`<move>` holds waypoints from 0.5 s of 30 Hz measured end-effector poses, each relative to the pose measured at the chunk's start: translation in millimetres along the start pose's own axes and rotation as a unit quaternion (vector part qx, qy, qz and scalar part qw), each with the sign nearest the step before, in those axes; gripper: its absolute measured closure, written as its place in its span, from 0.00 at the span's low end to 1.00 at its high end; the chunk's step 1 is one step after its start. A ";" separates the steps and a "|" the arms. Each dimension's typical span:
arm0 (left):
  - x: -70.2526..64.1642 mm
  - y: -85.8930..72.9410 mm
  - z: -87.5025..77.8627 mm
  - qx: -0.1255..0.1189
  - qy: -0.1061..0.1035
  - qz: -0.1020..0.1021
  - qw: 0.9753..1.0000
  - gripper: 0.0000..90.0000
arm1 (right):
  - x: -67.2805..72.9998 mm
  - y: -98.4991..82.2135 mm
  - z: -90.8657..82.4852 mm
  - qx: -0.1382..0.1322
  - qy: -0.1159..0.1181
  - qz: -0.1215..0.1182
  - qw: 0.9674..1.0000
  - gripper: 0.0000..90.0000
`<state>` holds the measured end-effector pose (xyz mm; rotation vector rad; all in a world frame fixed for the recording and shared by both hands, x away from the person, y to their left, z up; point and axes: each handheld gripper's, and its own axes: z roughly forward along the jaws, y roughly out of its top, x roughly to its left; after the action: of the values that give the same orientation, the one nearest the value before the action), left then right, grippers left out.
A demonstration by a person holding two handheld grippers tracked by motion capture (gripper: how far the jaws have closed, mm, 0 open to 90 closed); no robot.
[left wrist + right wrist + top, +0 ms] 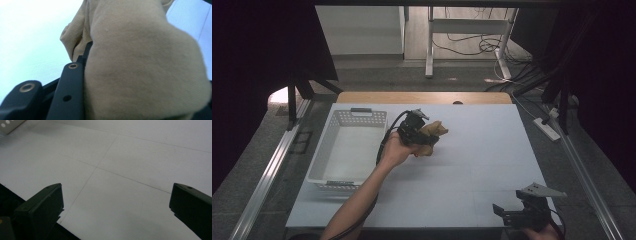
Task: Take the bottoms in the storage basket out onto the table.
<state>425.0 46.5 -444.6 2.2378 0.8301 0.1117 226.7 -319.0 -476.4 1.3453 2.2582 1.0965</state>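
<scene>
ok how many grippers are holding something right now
1. The left gripper is shut on a tan cloth near the table's middle, right of the white basket. The right gripper, at the near right corner, is open with nothing between its jaws.

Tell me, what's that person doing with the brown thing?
A person has a gripper in each hand. The left gripper has pinched a tan cloth and holds it over the table, just right of a white basket. The basket looks empty. The right gripper waits open near the table's front right corner, holding nothing.
</scene>
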 end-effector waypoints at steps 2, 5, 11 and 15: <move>0.1 -0.1 3.8 0.001 0.000 -0.002 1.000 0.67 | -0.1 0.0 0.0 0.000 0.001 0.000 1.000 0.00; -0.2 -0.5 9.2 0.002 0.000 -0.003 1.000 0.67 | -0.1 0.0 0.0 0.000 0.002 -0.001 1.000 0.00; -0.8 -2.2 18.9 0.006 0.004 -0.005 1.000 0.67 | 0.0 0.0 -0.1 0.000 0.002 -0.001 1.000 0.00; 0.2 -3.6 24.0 0.009 0.005 -0.010 1.000 0.67 | 0.0 0.0 -0.1 0.000 0.002 -0.001 1.000 0.00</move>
<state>430.8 33.8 -464.5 2.2470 0.8610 0.1056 226.7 -319.0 -476.4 1.3411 2.2623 1.1006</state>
